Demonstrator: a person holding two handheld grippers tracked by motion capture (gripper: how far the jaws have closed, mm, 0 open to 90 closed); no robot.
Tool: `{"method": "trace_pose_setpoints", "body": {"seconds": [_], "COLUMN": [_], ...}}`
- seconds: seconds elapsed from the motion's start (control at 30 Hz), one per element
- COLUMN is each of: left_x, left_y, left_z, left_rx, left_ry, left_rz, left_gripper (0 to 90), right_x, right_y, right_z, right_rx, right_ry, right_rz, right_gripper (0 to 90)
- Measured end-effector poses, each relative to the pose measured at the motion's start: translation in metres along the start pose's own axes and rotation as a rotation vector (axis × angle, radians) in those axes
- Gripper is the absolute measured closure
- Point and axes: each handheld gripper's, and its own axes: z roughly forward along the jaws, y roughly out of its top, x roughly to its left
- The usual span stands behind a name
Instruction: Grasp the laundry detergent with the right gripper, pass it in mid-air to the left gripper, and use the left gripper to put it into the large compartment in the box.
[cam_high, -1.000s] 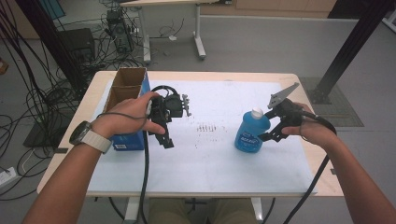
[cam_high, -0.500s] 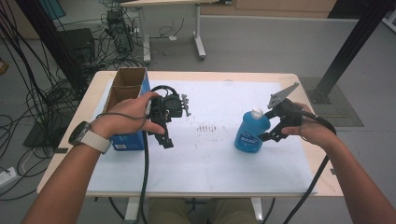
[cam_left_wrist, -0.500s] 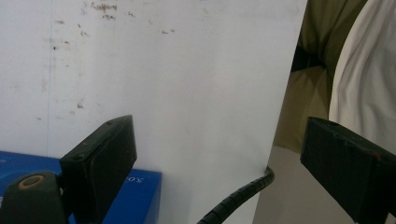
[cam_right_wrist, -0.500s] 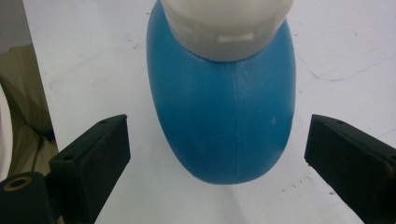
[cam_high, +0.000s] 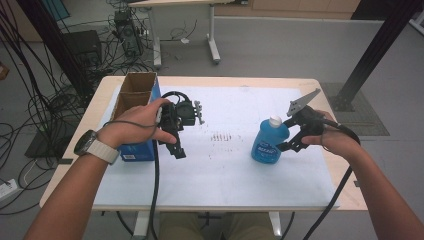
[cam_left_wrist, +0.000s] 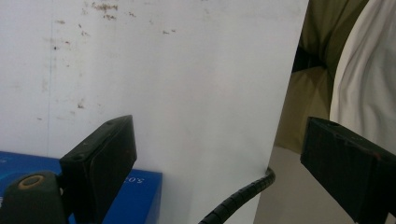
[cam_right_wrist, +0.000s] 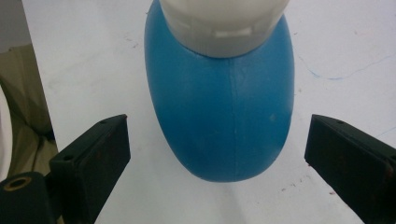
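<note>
A blue bottle with a white cap stands upright on the white table sheet, right of centre. My right gripper hangs just to its right, open, jaws pointing at the bottle. In the right gripper view the blue bottle stands ahead of the right gripper, its jaws wide apart and clear of it. My left gripper is held over the sheet beside a blue-sided cardboard box, jaws wide and bare. The left gripper looks down on the sheet and a corner of the blue box.
The open cardboard box stands at the table's left. Cables trail from both grippers toward the near edge. Faint reddish marks dot the sheet's middle. Beyond the table are a second table's legs, floor cables and a black post at the right.
</note>
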Motion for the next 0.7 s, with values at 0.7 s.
{"method": "trace_pose_setpoints", "body": {"seconds": [0.7], "left_x": [0.0002], "left_y": [0.0003], "left_z": [-0.0003], "left_rx": [0.002], "left_ry": [0.001], "left_rz": [0.001], "left_gripper": [10.9], "right_x": [-0.0005], "right_y": [-0.0005], "right_z": [0.0004], "right_rx": [0.002], "right_ry": [0.0], "right_rz": [0.002], "right_gripper": [6.7]}}
